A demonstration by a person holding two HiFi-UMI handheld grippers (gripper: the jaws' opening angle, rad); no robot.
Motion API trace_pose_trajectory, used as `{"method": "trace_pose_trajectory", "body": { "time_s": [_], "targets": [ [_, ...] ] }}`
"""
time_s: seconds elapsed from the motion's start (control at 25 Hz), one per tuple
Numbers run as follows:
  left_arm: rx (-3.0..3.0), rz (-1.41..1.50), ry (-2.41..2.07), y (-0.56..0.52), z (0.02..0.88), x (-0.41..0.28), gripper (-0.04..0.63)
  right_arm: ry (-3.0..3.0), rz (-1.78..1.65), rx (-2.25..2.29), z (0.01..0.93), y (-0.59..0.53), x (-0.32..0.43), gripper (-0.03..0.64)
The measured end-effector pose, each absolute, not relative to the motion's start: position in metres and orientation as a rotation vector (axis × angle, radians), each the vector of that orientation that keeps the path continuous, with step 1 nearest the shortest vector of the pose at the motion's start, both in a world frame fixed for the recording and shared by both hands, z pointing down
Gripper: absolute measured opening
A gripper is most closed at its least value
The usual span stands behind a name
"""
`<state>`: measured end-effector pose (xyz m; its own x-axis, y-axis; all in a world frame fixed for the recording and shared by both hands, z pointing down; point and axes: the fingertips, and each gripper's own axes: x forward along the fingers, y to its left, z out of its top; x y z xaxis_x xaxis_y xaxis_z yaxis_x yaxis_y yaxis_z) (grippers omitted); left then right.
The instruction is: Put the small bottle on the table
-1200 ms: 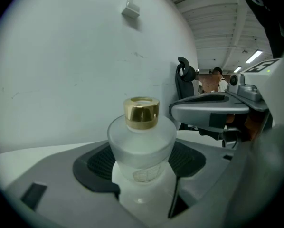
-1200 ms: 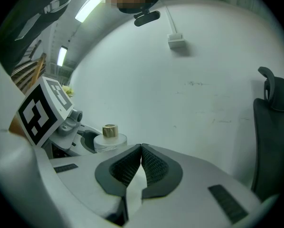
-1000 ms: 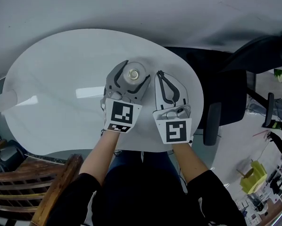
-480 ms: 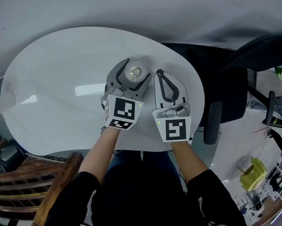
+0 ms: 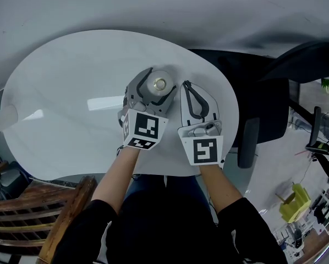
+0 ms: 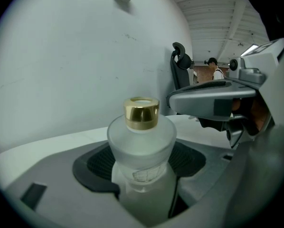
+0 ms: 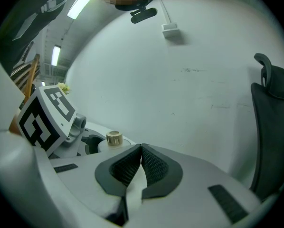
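Note:
The small bottle (image 5: 160, 84) is frosted glass with a gold cap. It stands upright between the jaws of my left gripper (image 5: 159, 77), above the right part of the round white table (image 5: 65, 92). In the left gripper view the two black pads press on the sides of the bottle (image 6: 142, 141). Whether its base touches the tabletop is hidden. My right gripper (image 5: 186, 87) lies just to the right of it, shut, with its pads together and nothing between them (image 7: 141, 148). The gold cap (image 7: 114, 137) shows at the left in the right gripper view.
A black office chair (image 5: 263, 120) stands just beyond the table's right edge, and its tall back (image 7: 275, 127) shows in the right gripper view. A wooden chair (image 5: 43, 224) sits at the near left. A plain pale wall rises behind the table.
The left gripper has tilted a little with the bottle still in its jaws. The right gripper has stayed where it was.

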<state>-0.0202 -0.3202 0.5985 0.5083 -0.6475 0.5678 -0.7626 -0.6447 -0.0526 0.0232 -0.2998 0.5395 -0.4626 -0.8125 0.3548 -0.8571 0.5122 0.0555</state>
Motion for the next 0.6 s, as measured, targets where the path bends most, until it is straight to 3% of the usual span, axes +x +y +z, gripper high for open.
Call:
{"method": "trace_pose_trajectory", "body": {
  "time_s": [0.16,0.32,0.6],
  "targets": [
    [2.562,0.828,-1.173,-0.318,0.6,-0.017,0.335,-2.438,0.185,1.394,0.537,-0.299,0.021,0.021],
    [2.565,0.848,-1.181,-0.314,0.6,-0.021,0.387,-2.443,0.184,1.396,0.532,-0.295,0.021,0.022],
    [2.53,0.766,-1.289,-0.301,0.576,-0.04,0.388,-2.444,0.158,1.416,0.514,-0.286,0.026,0.023]
  ]
}}
